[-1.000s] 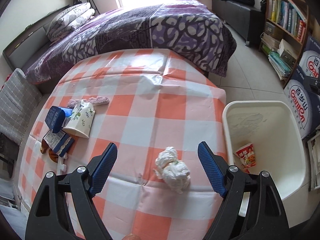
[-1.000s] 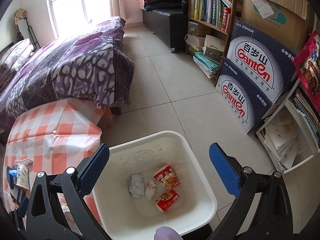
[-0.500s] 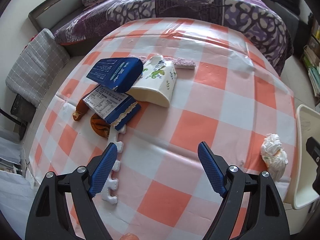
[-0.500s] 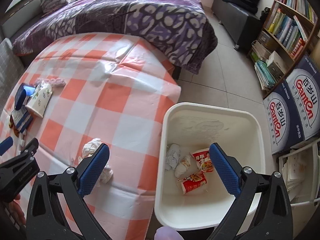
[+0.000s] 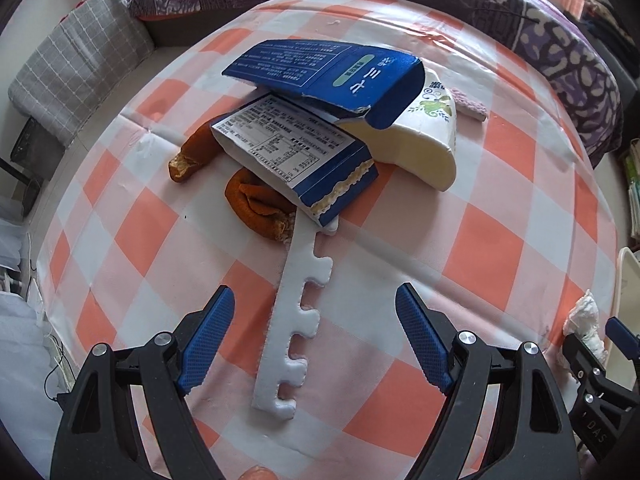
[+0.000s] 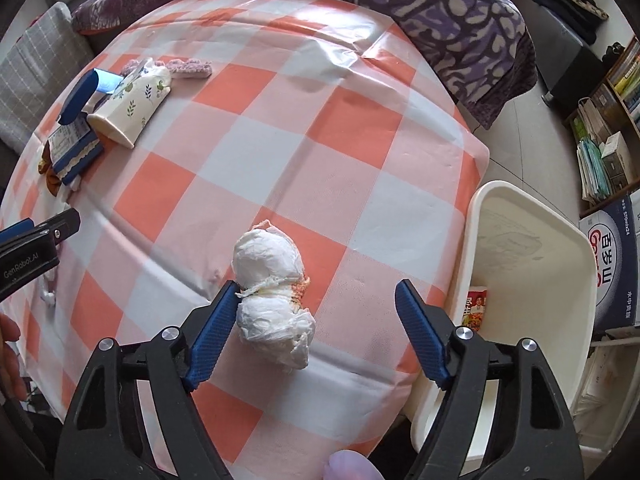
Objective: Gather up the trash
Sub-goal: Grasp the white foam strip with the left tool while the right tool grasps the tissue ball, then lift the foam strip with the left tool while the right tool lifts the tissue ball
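Note:
My left gripper (image 5: 314, 292) hangs open above a white notched foam strip (image 5: 298, 320), which lies between its fingers untouched. Beyond the strip is a pile: a blue carton (image 5: 332, 76), a labelled carton (image 5: 296, 156), a squashed paper cup (image 5: 424, 140) and orange peel (image 5: 252, 204). My right gripper (image 6: 316, 285) points down at a crumpled tissue wad (image 6: 272, 292). Its jaws are closing with the wad between them. The left pad is at the wad's edge and the right pad stands well apart from it. The white bin (image 6: 520, 216) holds red wrappers.
The checked tablecloth (image 6: 280, 120) covers the table, with a purple foam piece (image 6: 188, 68) at the far side. The bin stands on the floor against the table's right edge. A bed (image 6: 440, 12) lies behind, and bookshelves and boxes (image 6: 612, 232) stand to the right.
Both grippers swung left and lower. The left went from the tissue wad to the foam strip and cartons. The right left the bin for the wad, and its jaws narrowed.

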